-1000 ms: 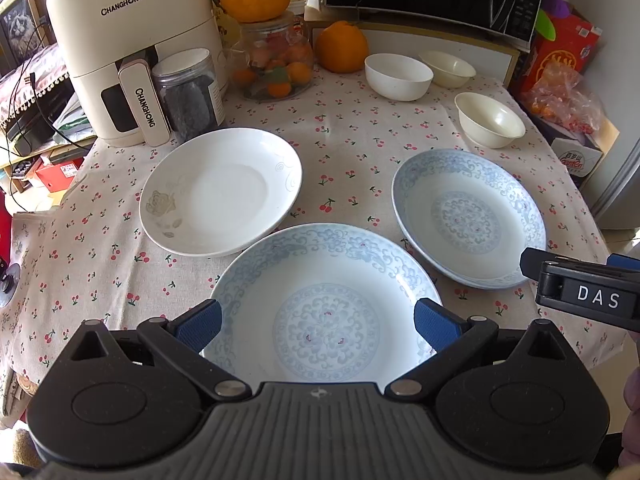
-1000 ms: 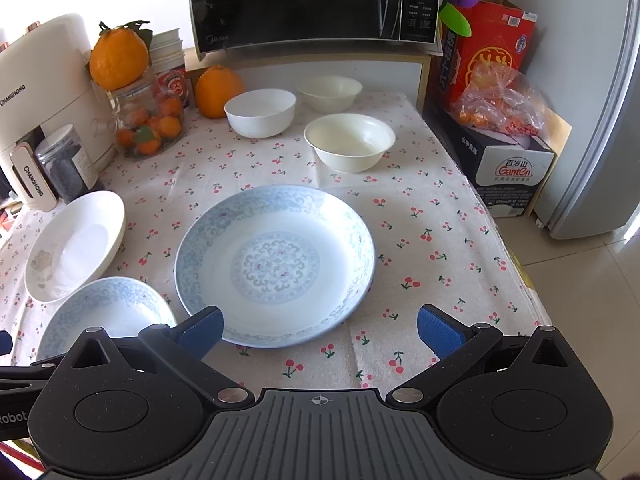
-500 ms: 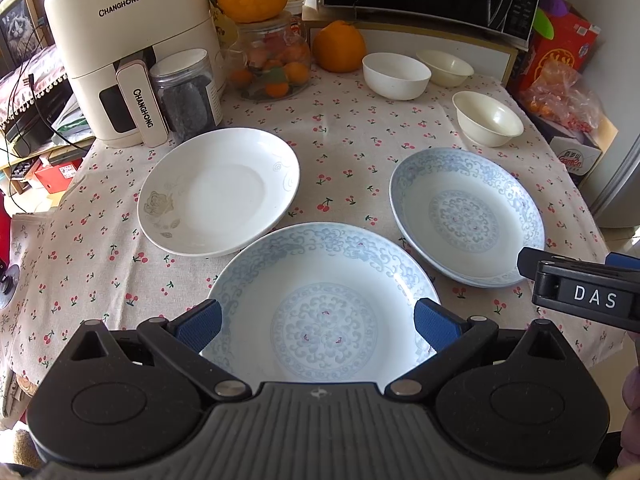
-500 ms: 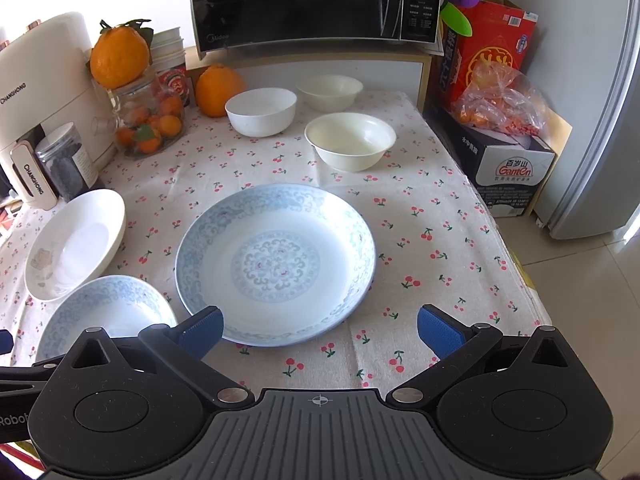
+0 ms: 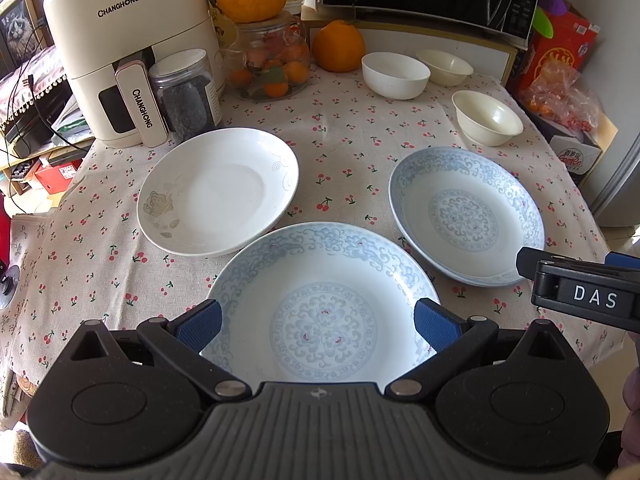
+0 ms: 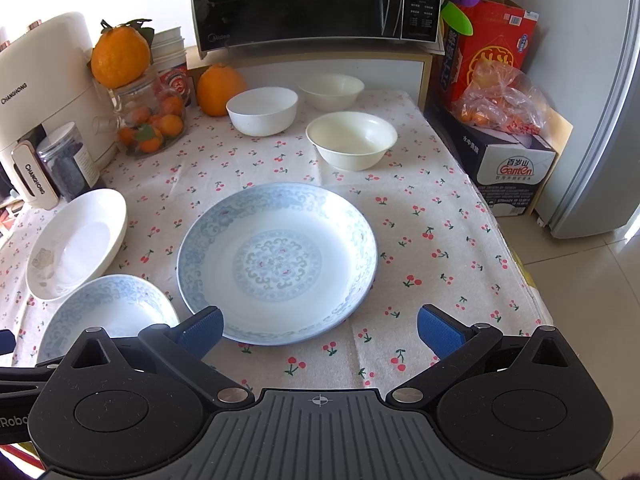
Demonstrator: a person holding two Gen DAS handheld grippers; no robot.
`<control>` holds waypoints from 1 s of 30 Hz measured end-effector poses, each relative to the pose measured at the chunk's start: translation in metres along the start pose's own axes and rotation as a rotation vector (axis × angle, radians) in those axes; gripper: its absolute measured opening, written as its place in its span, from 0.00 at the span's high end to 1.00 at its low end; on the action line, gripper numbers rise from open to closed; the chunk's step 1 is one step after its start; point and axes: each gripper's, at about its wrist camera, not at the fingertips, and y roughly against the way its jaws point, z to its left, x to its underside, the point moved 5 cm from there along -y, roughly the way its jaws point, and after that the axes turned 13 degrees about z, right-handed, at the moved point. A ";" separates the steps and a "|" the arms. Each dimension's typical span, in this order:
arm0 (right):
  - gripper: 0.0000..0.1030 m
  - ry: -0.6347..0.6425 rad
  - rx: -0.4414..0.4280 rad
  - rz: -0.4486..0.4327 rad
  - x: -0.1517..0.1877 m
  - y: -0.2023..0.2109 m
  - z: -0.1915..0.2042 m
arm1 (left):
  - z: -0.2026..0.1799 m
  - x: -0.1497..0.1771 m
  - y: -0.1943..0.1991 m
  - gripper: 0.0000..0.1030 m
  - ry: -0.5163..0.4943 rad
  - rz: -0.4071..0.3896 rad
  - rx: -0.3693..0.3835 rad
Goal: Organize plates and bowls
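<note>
Three plates lie on the cherry-print tablecloth. A blue-patterned plate [image 5: 320, 308] lies at the near edge, under my open, empty left gripper [image 5: 318, 326]. A second blue-patterned plate [image 6: 276, 260] lies just ahead of my open, empty right gripper [image 6: 318, 332]; it also shows in the left wrist view [image 5: 466, 216]. A plain white plate [image 5: 218, 190] lies to the left. A white bowl [image 6: 262, 110] and two cream bowls, one nearer [image 6: 352, 140] and one farther [image 6: 332, 90], stand at the back.
An air fryer [image 5: 128, 64], a dark jar [image 5: 186, 92], a glass jar of small oranges [image 5: 274, 64] and a loose orange [image 5: 338, 46] stand at the back left. A microwave [image 6: 316, 0] sits behind. Boxes [image 6: 504, 160] and a fridge [image 6: 600, 120] stand off the table's right edge.
Both grippers have barely moved; the left view has shifted very slightly. Nothing was taken hold of or let go.
</note>
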 end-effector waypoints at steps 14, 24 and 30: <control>0.00 0.001 -0.005 0.002 0.001 -0.001 0.002 | 0.000 0.000 0.000 0.00 0.000 0.000 -0.001; 0.00 0.001 -0.004 0.004 0.002 -0.001 0.002 | -0.001 0.000 0.000 0.00 0.001 0.000 -0.001; 0.00 0.001 -0.005 0.004 0.001 -0.001 0.001 | -0.001 0.000 0.000 0.00 0.001 0.000 -0.001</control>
